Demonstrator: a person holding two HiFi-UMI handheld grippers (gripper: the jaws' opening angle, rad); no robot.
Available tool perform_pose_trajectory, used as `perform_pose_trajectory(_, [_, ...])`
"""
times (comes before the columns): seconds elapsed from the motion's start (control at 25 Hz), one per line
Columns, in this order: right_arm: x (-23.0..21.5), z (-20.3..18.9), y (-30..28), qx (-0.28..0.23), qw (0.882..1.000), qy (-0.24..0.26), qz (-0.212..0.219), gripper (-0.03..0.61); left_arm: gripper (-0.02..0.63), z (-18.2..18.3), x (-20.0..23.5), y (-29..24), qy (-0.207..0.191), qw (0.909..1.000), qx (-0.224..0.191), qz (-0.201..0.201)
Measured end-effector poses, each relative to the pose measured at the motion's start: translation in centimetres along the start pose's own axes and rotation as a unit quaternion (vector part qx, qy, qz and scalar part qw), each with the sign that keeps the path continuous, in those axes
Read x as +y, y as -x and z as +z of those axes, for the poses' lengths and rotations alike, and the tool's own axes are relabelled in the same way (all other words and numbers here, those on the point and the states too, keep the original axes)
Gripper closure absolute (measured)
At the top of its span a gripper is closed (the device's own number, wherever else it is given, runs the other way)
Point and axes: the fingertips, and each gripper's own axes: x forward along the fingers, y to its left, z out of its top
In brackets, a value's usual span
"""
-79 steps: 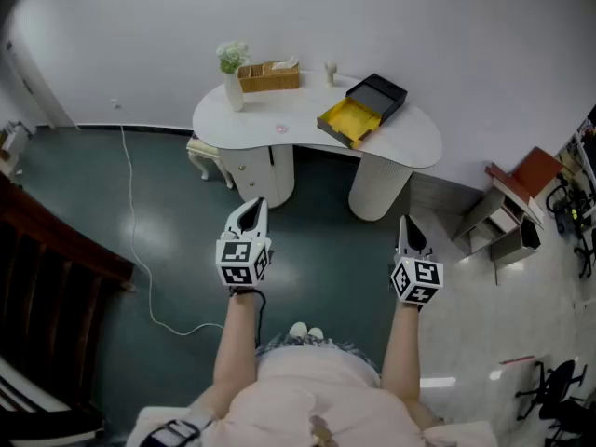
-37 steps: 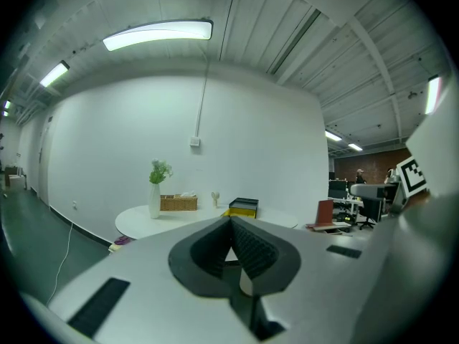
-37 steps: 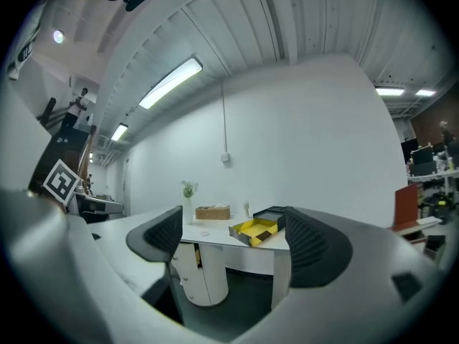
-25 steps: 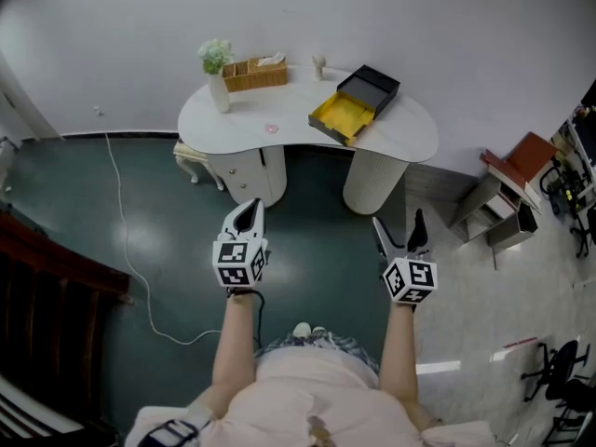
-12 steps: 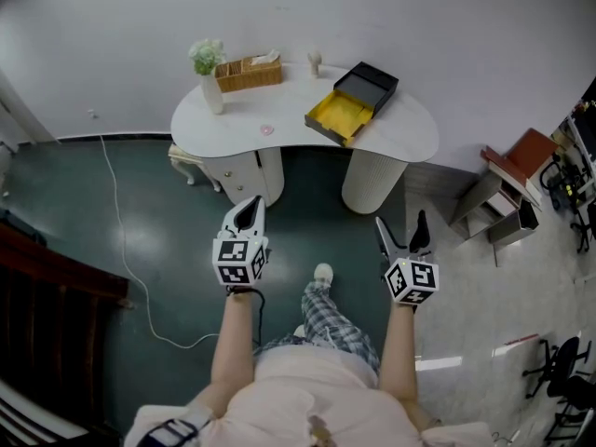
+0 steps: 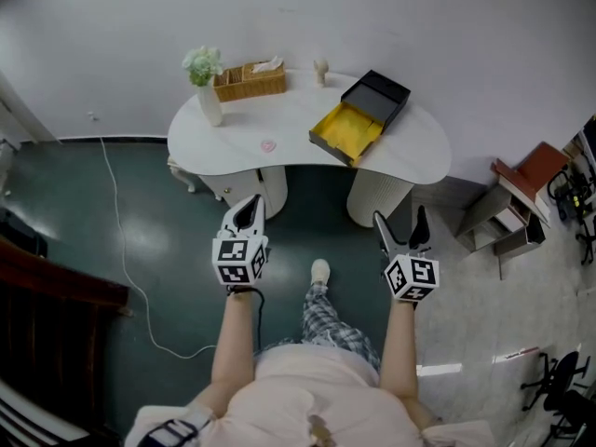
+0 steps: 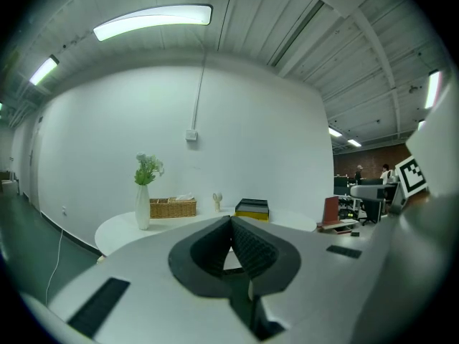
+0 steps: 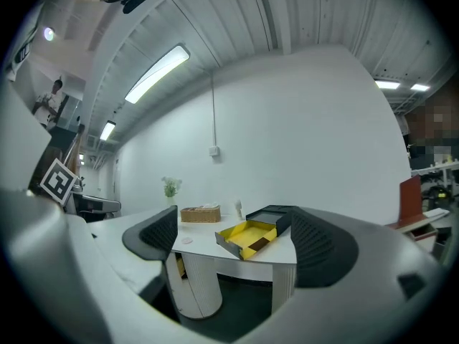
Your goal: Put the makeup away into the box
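Where the person stands: dark green floor point(image 6: 168, 240), well short of the white kidney-shaped worktop point(image 6: 279, 124) at 12 o'clock; one shoe point(image 6: 319, 271) fwd, plaid trouser leg behind it.
L gripper point(image 6: 250, 205): held out at approx 11 o'clock from the body, pointing toward the worktop, marker cube facing the head camera.
L fingers point(image 7: 251, 246): pressed together, tips meeting, nothing betw them.
R gripper point(image 6: 399, 220): at approx 1 o'clock from the body, about level w/ the L one, well apart from it.
R fingers point(image 8: 154, 236): spread wide, nothing held; in the right gripper view the far-off box point(image 8: 247, 236) shows through the gap.
Box, head view point(image 6: 361, 116): on the right half of the worktop, open. Yellow-lined part lies toward the front edge, black part toward the wall point(image 6: 419, 26), the two touching. Nothing visible in the yellow part.
Makeup: small pink round item point(image 6: 269, 145) lies on the worktop near the front edge, at 9 o'clock from the box & apart from it; too small to ID.
Pale stemmed item point(image 6: 321, 69): upright at the back, 11 o'clock from the box; can't tell what it is.
Wicker basket point(image 6: 250, 80): back of the worktop by the wall, white stuff inside.
Vase point(image 6: 209, 101): white, upright, w/ flowers, just beside the basket at its 9 o'clock.
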Motion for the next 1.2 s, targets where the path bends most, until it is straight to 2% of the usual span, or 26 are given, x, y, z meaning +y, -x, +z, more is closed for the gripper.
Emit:
perform_pose_trajectory(0.28, [-2.3,0.4,-9.7,0.0,1.0,-0.003,0.014,0.094,0.588,1.2,2.9,-8.2,0.001,0.9999,0.004,0.013])
perform_pose_trajectory(0.68, [-6.2,3.5,-25.8,-0.005,0.999,-0.008,0.04,0.094,0.588,7.0,6.2,-22.6,-0.005,0.9998,-0.008,0.019])
perform_pose_trajectory(0.88, [-7.0,3.6,-30.1,0.005,0.999,-0.003,0.049,0.094,0.588,7.5,6.9,-26.6,0.001,0.9999,-0.001,0.017])
perform_pose_trajectory(1.2, [-7.1,3.3,-34.3,0.018,0.999,-0.005,0.046,0.094,0.588,8.0,9.2,-30.3,0.006,0.9999,0.006,0.013])
